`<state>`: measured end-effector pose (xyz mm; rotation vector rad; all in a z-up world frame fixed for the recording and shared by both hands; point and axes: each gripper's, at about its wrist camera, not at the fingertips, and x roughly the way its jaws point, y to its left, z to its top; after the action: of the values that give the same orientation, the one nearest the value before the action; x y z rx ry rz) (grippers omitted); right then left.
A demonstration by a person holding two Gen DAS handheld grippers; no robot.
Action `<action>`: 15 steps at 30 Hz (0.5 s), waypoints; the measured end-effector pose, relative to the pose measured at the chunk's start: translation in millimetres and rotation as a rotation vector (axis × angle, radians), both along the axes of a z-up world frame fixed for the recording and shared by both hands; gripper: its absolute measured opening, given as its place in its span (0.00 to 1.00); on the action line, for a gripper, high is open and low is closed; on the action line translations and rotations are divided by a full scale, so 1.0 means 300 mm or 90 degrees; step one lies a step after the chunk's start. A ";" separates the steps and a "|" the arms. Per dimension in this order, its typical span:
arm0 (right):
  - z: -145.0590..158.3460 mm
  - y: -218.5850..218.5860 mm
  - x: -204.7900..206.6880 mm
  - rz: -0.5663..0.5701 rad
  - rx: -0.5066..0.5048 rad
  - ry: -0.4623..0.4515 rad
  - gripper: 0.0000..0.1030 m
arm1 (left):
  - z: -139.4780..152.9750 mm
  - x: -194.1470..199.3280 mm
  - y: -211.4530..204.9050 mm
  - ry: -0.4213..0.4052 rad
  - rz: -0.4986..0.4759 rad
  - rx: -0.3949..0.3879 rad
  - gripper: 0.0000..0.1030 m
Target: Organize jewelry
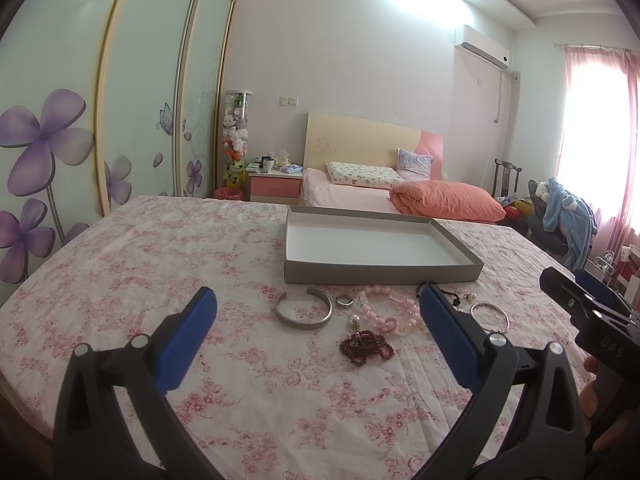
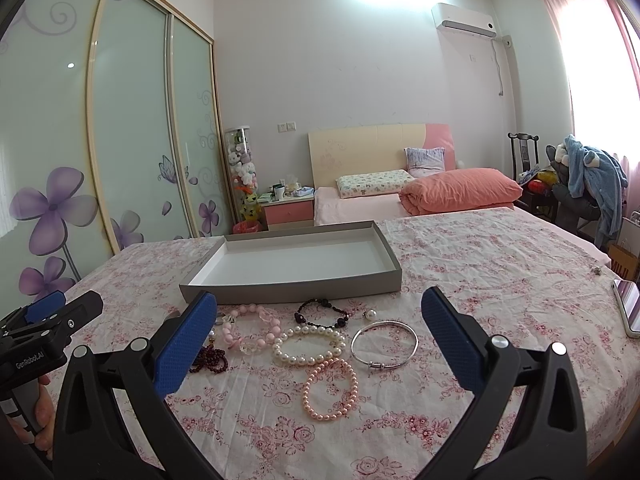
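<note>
A shallow grey box with a white inside [image 1: 384,272] [image 2: 296,290] lies empty on the floral cloth. Jewelry lies in front of it. In the left wrist view: a silver cuff [image 1: 303,310], a ring [image 1: 344,301], a pink bead bracelet [image 1: 390,312], a dark red bead bracelet [image 1: 366,344]. In the right wrist view: a white pearl bracelet [image 2: 309,345], a pink pearl bracelet [image 2: 330,390], a thin silver bangle [image 2: 384,344], a black bead bracelet [image 2: 321,314]. My left gripper [image 1: 318,308] and right gripper [image 2: 320,312] are both open and empty above the cloth.
A phone [image 2: 630,310] lies at the cloth's right edge, a small earring [image 2: 597,269] near it. Behind stand a bed with a pink duvet [image 2: 460,192], a nightstand [image 2: 288,208], sliding wardrobe doors [image 2: 120,140] at the left, and a chair with blue clothes [image 2: 592,184].
</note>
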<state>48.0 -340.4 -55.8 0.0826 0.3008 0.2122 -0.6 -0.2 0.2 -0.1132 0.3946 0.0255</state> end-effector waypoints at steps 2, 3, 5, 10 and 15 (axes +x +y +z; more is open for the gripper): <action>0.000 0.001 0.001 0.000 0.000 0.000 0.98 | 0.000 0.000 0.000 0.000 0.000 0.000 0.96; 0.000 0.001 0.001 0.001 -0.001 0.000 0.98 | 0.000 0.000 0.000 0.000 0.000 0.001 0.96; 0.000 0.002 0.002 0.001 0.000 0.000 0.98 | -0.001 0.001 0.000 0.000 -0.001 0.000 0.96; -0.001 0.003 0.002 0.002 -0.001 0.000 0.98 | -0.006 0.004 0.007 0.000 -0.001 0.000 0.96; 0.004 -0.002 0.007 0.002 -0.001 0.001 0.98 | -0.006 0.004 0.007 0.000 -0.001 0.000 0.96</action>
<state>50.1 -341.0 -54.5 0.0815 0.3020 0.2150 0.6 2.0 -1.6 -0.1123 0.3951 0.0241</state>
